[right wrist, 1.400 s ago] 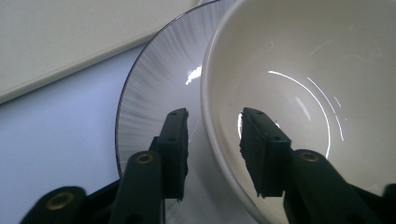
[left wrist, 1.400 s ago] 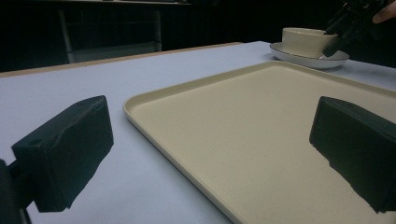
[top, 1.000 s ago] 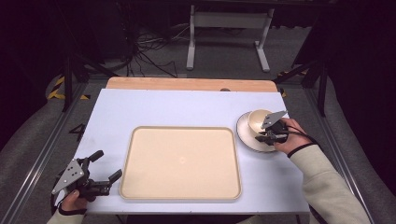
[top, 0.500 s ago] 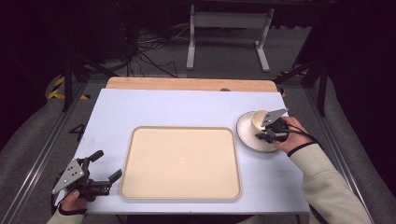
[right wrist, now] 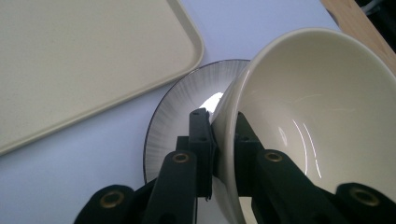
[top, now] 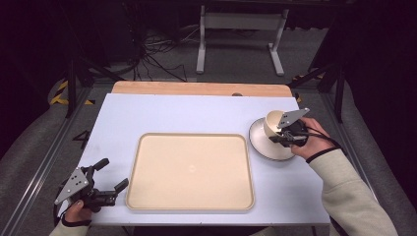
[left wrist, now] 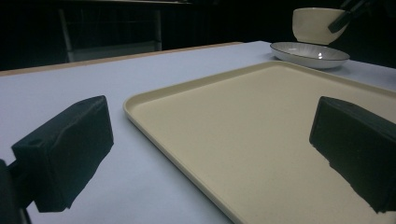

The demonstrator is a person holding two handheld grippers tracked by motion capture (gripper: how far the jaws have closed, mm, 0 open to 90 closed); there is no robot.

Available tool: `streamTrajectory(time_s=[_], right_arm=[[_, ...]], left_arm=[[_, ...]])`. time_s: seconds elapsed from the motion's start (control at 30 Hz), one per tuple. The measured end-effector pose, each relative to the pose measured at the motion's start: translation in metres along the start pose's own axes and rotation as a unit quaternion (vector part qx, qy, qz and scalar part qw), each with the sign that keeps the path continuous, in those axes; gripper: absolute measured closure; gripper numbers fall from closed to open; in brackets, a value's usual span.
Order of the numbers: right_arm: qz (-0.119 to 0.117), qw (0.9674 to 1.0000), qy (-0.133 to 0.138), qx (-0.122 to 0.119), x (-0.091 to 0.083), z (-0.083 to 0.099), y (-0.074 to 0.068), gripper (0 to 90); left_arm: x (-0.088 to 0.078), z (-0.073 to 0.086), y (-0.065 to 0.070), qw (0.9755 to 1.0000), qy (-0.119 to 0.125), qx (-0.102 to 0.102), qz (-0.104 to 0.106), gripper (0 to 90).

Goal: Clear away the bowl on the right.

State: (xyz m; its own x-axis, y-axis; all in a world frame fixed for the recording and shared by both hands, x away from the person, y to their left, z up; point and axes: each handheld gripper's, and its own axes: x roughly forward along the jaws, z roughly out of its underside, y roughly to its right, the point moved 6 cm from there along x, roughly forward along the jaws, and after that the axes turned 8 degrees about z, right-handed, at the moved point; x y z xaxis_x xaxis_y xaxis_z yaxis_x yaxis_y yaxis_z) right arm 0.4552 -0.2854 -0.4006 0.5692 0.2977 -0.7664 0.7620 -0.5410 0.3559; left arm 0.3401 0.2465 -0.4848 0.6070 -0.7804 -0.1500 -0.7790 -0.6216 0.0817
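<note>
My right claw is clamped on the wall of the bowl, one jaw outside and one inside the rim, so the bowl hangs off the claw tilted, its mouth turned to the side and partly toward me. In the high view the bowl sits just ahead of that claw, above the far part of the plate. The left gripper view shows a clear gap between the bowl and the plate, so I judge it lifted free and not resting.

What the next move turns on is where the tray lies from the right claw: off to its left and a little nearer to me, its near corner just beside the plate. In the right gripper view the tray fills the ground beyond and left of the plate. So I read the carry as a short sideways one, with the bowl needing to be brought level before it goes down.

My left claw rests on the counter at the tray's near left corner, jaws spread wide with nothing between them. It is well apart from the bowl; the right hand is by far the nearer.
</note>
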Motion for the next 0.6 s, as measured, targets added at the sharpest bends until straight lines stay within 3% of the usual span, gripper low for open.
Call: streamTrajectory(time_s=[0.6], right_arm=[[0.008,0.9996,0.001,-0.026,-0.033,-0.023,-0.006,82.6]], left_arm=[[0.000,0.000,0.000,1.0000,0.000,0.000,0.000,0.2]])
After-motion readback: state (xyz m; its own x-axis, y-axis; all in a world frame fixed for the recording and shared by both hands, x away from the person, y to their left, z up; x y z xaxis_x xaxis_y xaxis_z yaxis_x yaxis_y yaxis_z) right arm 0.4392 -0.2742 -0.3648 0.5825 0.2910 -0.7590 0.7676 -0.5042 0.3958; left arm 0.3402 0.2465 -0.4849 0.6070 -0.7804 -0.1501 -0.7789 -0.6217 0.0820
